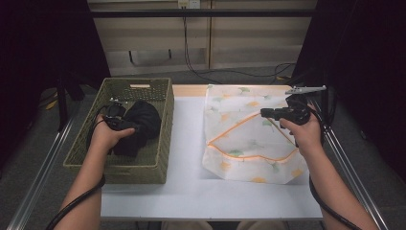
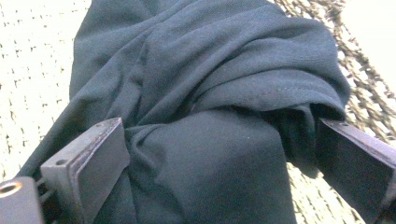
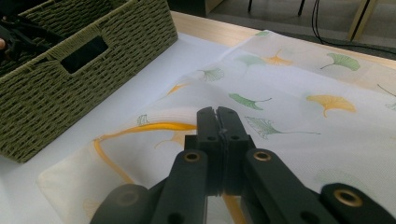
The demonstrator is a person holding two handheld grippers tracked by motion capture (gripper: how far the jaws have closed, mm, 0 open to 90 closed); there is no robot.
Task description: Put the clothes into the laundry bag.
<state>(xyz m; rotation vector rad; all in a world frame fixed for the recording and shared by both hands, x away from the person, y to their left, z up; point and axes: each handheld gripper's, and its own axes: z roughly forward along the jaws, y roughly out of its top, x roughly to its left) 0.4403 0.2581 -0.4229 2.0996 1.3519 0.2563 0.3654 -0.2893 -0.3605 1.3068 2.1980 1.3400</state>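
table [image 1: 186, 191] under both tongs | laundry bag [image 1: 249, 139] just left of right gripper [image 1: 265, 113], jaws closed on its orange-edged rim | basket [image 1: 158, 158] around left gripper [image 2: 219, 154] | dark garment [image 2: 205, 93] between its open jaws

Right tool [image 3: 218, 116] up front, its two black jaws pressed flat together with no gap between them, hovering over the white mesh bag [image 3: 299, 107]. That bag lies spread on the white worktop [image 3: 154, 70], printed with green and yellow ginkgo leaves, an orange zipper line [image 3: 140, 128] curving away to the left of the jaw tips. Whether the jaws pinch the fabric, I can't tell. Off to the left stands the green woven basket [image 3: 46, 93], handle slot facing us, something dark inside.
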